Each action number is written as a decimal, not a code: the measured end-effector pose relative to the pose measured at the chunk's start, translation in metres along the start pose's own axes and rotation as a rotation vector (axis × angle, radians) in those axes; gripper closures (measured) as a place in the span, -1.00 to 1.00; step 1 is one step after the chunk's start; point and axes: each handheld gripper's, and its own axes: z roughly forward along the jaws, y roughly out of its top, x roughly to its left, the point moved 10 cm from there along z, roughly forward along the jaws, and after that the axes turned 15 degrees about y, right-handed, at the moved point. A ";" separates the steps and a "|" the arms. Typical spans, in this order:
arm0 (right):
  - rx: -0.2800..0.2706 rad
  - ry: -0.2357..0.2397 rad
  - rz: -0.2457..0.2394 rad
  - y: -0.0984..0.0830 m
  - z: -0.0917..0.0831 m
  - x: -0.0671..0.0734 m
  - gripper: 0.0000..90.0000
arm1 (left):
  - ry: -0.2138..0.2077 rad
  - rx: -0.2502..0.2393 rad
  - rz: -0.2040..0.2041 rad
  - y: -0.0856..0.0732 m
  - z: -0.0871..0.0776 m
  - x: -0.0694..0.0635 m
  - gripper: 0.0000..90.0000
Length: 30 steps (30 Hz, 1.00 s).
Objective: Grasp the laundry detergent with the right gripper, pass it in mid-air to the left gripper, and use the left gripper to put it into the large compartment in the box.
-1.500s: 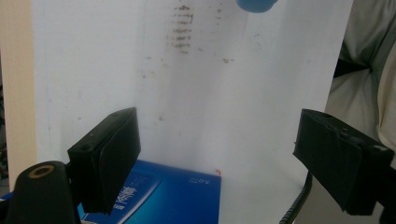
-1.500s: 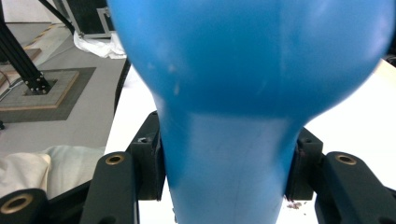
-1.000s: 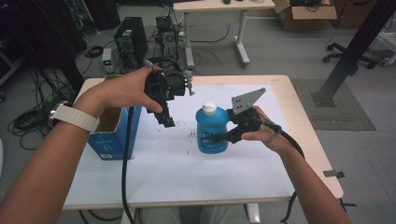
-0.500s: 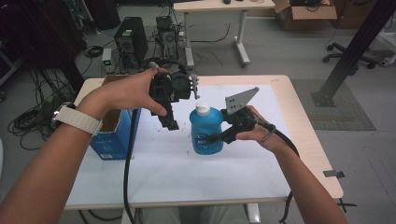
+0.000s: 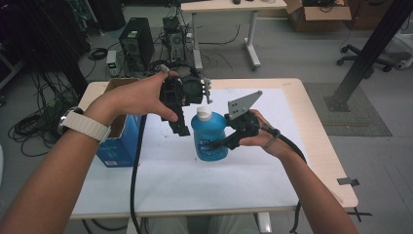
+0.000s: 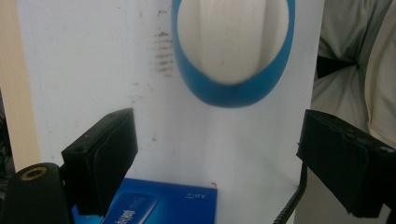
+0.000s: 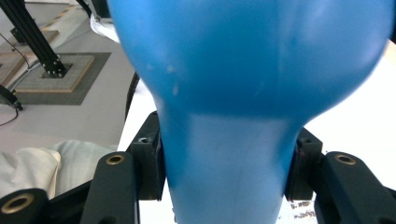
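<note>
Between the two grippers stands a blue bottle (image 5: pixel 209 139) with a white cap (image 5: pixel 204 113), upright on the white sheet that covers the bench (image 5: pixel 292 97). The right gripper (image 5: pixel 220 144) is clamped on the bottle from the person's right side; in the right gripper view its two black jaws press against either flank of the narrow blue part, with no gap showing. The right hand (image 5: pixel 258 139) wraps the gripper's body, and the grey three-cornered plate on top tilts up beside the cap.

The left gripper (image 5: pixel 181 127) hangs just above and to the left of the cap, held by the left hand (image 5: pixel 139 97), which wears a pale watch strap. Its jaws have just been opening and stand wide apart with nothing between them; in the left gripper view the cap (image 6: pixel 232 42) lies ahead of the spread jaws, ringed by the bottle's blue shoulder, not touched by either pad.

Left of the bottle, near the bench's edge, sits an open blue cardboard box (image 5: pixel 119 139), its top flaps up; a corner of it shows low in the left gripper view. A black cable trails from each gripper down over the front edge. Beyond the bench, computer cases and tangled cables stand on the floor.
</note>
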 end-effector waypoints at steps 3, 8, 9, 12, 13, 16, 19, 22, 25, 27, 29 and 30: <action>-0.003 -0.002 0.004 0.001 0.001 -0.002 0.00 | -0.002 0.001 0.003 0.002 0.001 0.000 -0.72; 0.001 -0.005 -0.001 0.002 0.003 -0.004 0.00 | -0.003 0.004 0.006 0.005 0.002 -0.001 -0.72; 0.000 -0.005 0.002 0.003 0.004 -0.004 0.00 | -0.003 0.006 0.006 0.005 0.003 -0.001 -0.72; 0.002 0.001 0.003 0.003 0.007 -0.004 0.00 | -0.002 0.005 0.003 0.006 0.004 0.000 -0.72; 0.003 0.001 0.003 0.004 0.007 -0.004 0.00 | -0.002 0.006 0.005 0.007 0.005 0.000 -0.72; 0.011 0.002 0.000 0.005 0.009 -0.003 0.00 | -0.003 0.004 0.003 0.008 0.006 0.001 -0.72; 0.013 0.003 -0.002 0.007 0.010 -0.003 0.00 | -0.006 0.002 0.004 0.009 0.008 0.001 -0.72; 0.015 0.003 -0.001 0.008 0.010 -0.004 0.00 | -0.008 0.000 0.009 0.011 0.009 0.000 -0.72; 0.017 0.004 -0.003 0.009 0.011 -0.004 0.00 | -0.012 -0.001 0.012 0.013 0.010 -0.001 -0.72; 0.017 0.004 -0.002 0.010 0.012 -0.004 0.00 | -0.014 0.001 0.016 0.014 0.012 -0.001 -0.72; 0.018 0.005 -0.001 0.010 0.012 -0.005 0.00 | -0.016 0.002 0.021 0.015 0.013 -0.002 -0.72; 0.021 0.004 -0.003 0.011 0.012 -0.005 0.00 | -0.017 0.001 0.024 0.016 0.014 -0.002 -0.72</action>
